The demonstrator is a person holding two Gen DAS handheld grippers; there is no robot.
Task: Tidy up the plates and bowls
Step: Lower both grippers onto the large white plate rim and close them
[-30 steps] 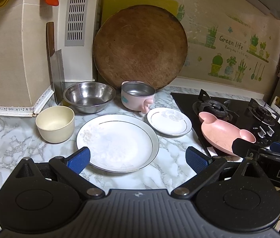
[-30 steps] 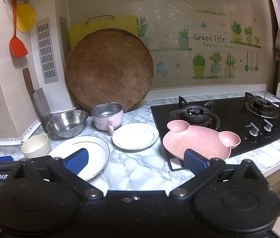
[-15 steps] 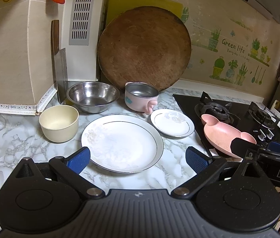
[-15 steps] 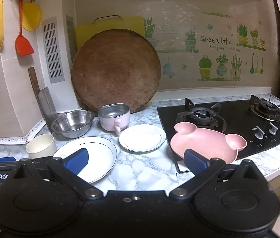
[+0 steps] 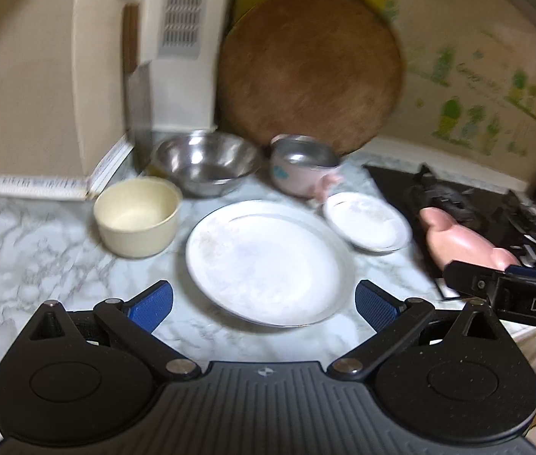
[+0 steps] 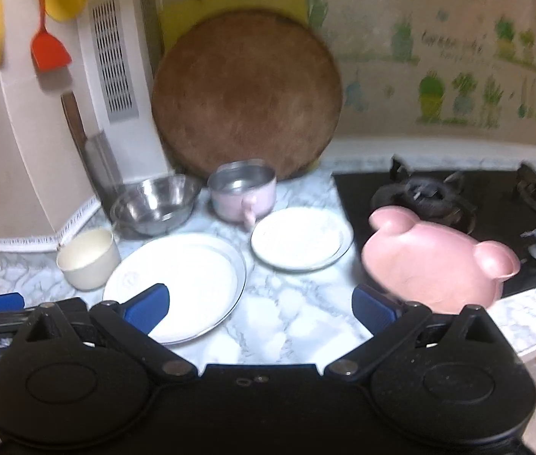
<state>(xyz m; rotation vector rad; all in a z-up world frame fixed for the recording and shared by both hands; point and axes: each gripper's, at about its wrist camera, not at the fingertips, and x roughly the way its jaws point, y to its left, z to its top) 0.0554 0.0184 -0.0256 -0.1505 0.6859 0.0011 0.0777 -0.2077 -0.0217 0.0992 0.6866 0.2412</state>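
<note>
Dishes stand spread on the marble desk [image 5: 21,250], and both pictures are somewhat blurred. The left gripper [image 5: 264,305] hangs wide open above the near edge of the large white plate [image 5: 268,261], with nothing between its blue pads. The right gripper [image 6: 260,309] is also wide open and empty; its left pad is over the near rim of the same plate, and its right pad is in front of the pink bear-shaped plate [image 6: 438,265].

This pink plate lies on the right, partly on the black gas stove [image 6: 457,197], with its near edge over the desk. The small white plate [image 5: 368,223] lies just beside the large one, to its far right. On the left, near the large plate, is the cream bowl [image 5: 137,216]. Farther back stand the steel bowl [image 5: 207,161] and the pink cup [image 5: 302,168], whose handle points toward the small plate.

Behind them a round wooden board [image 5: 309,72] leans on the wall, with a yellow board [image 6: 237,0] behind it. A cleaver [image 6: 93,151] leans in the left corner, beside the steel bowl. A red spatula [image 6: 47,45] hangs above.
</note>
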